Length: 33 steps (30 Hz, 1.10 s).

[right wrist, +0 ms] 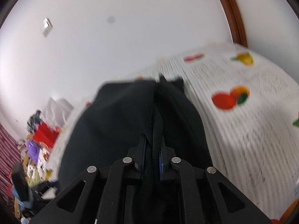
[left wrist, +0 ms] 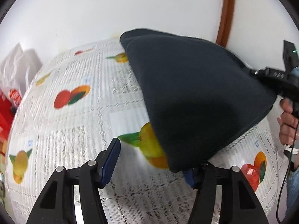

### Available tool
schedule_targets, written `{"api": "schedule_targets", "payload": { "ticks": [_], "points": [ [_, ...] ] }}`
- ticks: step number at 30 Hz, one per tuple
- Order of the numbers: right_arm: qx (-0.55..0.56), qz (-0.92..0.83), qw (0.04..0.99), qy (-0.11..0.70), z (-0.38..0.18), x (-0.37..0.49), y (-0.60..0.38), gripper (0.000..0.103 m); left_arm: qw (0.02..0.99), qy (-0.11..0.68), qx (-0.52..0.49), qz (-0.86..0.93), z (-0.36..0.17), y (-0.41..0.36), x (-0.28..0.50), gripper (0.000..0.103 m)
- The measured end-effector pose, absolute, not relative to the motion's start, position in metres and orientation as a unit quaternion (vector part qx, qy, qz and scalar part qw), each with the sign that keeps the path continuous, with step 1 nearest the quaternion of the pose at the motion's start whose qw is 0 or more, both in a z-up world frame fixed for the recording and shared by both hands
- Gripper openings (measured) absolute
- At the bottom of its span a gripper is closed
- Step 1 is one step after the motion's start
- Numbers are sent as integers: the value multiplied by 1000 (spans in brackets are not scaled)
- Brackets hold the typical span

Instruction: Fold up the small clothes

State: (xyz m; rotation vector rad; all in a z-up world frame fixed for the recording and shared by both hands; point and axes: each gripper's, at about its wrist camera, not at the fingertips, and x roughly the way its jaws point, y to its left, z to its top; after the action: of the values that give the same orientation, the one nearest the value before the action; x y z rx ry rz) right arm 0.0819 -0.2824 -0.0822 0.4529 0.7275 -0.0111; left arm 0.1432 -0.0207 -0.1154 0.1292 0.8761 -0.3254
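Above the surface point(left wrist: 78, 123), lifted: a dark garment point(left wrist: 196, 97), hanging taut as a broad sheet. In the left wrist view it runs from a far corner near the wall point(left wrist: 130, 9) down to a near edge at the left gripper point(left wrist: 152, 160); the long axis slants from upper left to lower right, toward the right gripper point(left wrist: 265, 74) at the frame's right edge. The lower hem droops onto or just over the cloth; contact unclear.

Right gripper point(right wrist: 151, 155): jaws drawn close, clamped on a bunched fold of the garment point(right wrist: 121, 127), which spreads away forward and to the left. Frame blurred. A hand point(left wrist: 286, 123) holds this gripper's handle, with a cable trailing below it.

Left gripper: jaws apart. The left finger point(left wrist: 111, 160) stands bare over the cloth; the right one is partly hidden under the garment's near corner. No pinch visible; the fabric lies over that finger rather than between the two.

The surface carries a white lace-pattern tablecloth point(right wrist: 243, 130) printed with fruit point(left wrist: 72, 97). Past its left end are a red bag point(left wrist: 7, 104) and white plastic bags point(left wrist: 16, 67). Brown door trim point(left wrist: 227, 13) runs up the wall behind. Coloured clutter point(right wrist: 37, 149) lies on the floor at the right view's lower left.
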Motion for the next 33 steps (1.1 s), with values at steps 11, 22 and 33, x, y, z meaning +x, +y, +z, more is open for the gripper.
{"api": "schedule_targets", "payload": {
  "ticks": [11,22,33],
  "points": [
    [199,-8,909,367,-73,96,-275,9,884,435,68,-159,-119,-51,157,58],
    [241,-35,903,354,-89,63,-325,15,884,437,67,-153,-124,-54,158,58],
    [148,-31,924,352,-51,62,-310,32,880,437,62,-176,-121,-65,155,55]
  ]
}}
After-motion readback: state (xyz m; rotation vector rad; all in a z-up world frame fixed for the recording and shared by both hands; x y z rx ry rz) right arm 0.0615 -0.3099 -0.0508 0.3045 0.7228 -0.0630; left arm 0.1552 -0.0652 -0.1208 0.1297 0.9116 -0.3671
